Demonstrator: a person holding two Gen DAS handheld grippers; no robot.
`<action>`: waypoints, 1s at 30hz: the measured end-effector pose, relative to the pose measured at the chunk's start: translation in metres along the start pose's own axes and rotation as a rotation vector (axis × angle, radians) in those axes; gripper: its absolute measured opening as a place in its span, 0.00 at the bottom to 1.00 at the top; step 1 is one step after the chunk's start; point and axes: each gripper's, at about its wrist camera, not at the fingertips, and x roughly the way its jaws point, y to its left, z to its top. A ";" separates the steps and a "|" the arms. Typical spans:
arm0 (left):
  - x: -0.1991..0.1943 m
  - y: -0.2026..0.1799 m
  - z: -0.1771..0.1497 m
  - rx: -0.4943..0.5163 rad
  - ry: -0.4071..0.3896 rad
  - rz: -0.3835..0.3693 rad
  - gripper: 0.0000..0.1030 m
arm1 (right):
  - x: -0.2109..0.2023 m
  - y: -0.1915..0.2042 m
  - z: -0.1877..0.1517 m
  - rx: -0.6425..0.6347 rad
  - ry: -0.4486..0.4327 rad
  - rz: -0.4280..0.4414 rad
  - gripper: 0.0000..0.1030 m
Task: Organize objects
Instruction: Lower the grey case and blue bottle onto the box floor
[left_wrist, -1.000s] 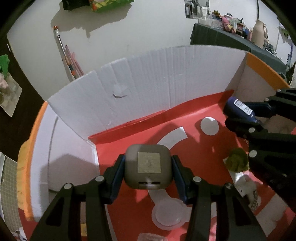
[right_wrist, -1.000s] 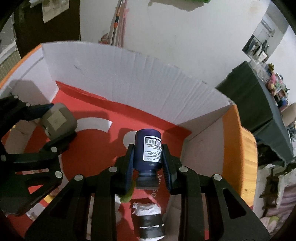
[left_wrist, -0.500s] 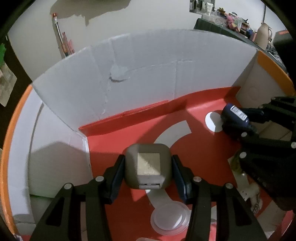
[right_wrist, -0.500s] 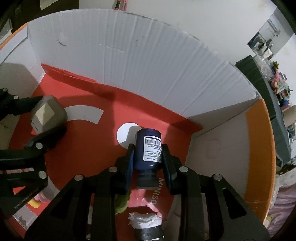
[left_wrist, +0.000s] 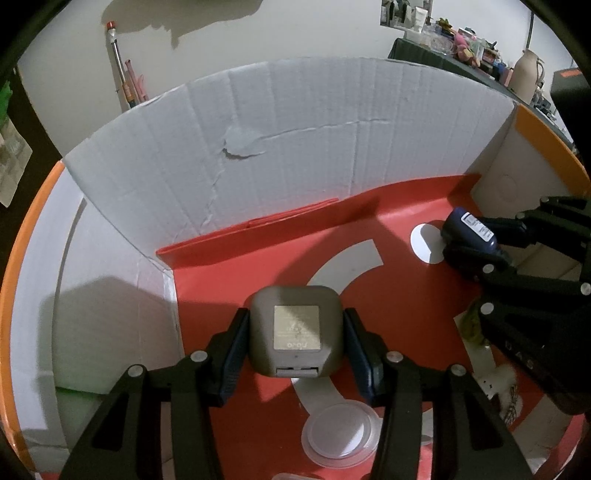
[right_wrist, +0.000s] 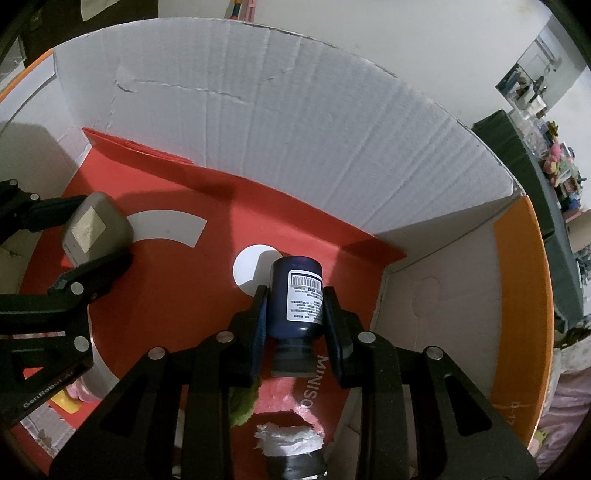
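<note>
Both grippers are inside a cardboard box (left_wrist: 295, 140) with white walls and a red floor. My left gripper (left_wrist: 295, 347) is shut on a grey rounded square case (left_wrist: 295, 334), held over the floor's left middle; it also shows in the right wrist view (right_wrist: 94, 230). My right gripper (right_wrist: 295, 325) is shut on a dark blue bottle (right_wrist: 297, 301) with a white barcode label, base forward, over a white dot near the box's right wall (right_wrist: 436, 302). The bottle also shows in the left wrist view (left_wrist: 469, 232).
On the box floor lie a round clear lid (left_wrist: 340, 432), a green fuzzy item (right_wrist: 242, 404), a dark roll with white paper (right_wrist: 291, 446) and small white pieces (left_wrist: 498, 387). A cluttered dark table (left_wrist: 461, 55) stands beyond the box.
Both grippers have gone lower and deeper into the box with their objects. The blue bottle has moved toward the white dot near the right wall.
</note>
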 end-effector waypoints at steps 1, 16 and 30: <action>0.000 -0.001 -0.001 0.000 0.000 0.001 0.51 | 0.000 0.000 -0.001 0.000 0.000 0.000 0.26; 0.001 -0.005 -0.005 0.002 -0.002 0.004 0.51 | -0.001 0.003 0.000 -0.001 0.000 -0.001 0.26; -0.004 -0.008 -0.008 0.003 -0.005 0.010 0.53 | -0.005 0.006 -0.009 -0.011 -0.003 -0.019 0.27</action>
